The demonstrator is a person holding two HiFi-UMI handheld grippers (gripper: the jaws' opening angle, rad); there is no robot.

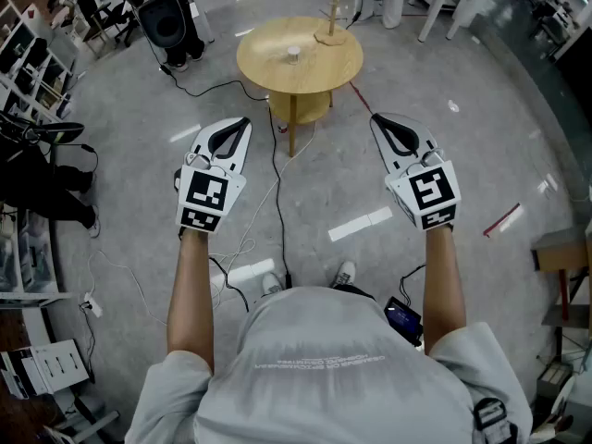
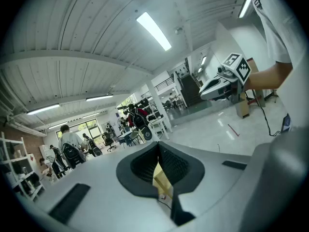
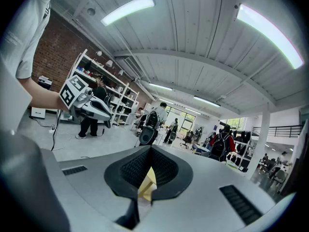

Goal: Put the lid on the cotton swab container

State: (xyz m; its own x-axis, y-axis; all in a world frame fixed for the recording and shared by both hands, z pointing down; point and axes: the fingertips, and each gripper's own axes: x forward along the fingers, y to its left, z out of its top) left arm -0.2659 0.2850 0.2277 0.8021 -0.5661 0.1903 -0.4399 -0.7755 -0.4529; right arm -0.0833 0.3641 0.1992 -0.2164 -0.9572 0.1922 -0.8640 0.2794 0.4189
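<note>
Both grippers are held out in front of us at waist height, well short of the round wooden desk (image 1: 268, 74). No contact with anything yet.

- Left gripper (image 1: 240, 124): jaws pressed together, nothing between them; its own view shows the ribbed pads meeting, with only a sliver of the desk seen past them.
- Right gripper (image 1: 378, 119): the same, jaws closed and empty.
- Task's thing: one small white object (image 1: 293, 54) stands near the middle of the desk. It is too small for us to tell whether it is the container, the lid, or both together.
- A light wooden stand (image 1: 332, 28) sits at the far right edge of the desk, apart from the white object.
- Black cable (image 1: 278, 202) trails over the floor between us and the desk.

Step in hand, as we judge it: the approach, before any grasp.

The next move calls for stepping up to the desk, minding the cable, and spreading the jaws. Once near, we must sort the lid from the container so one gripper steadies and the other places.
</note>
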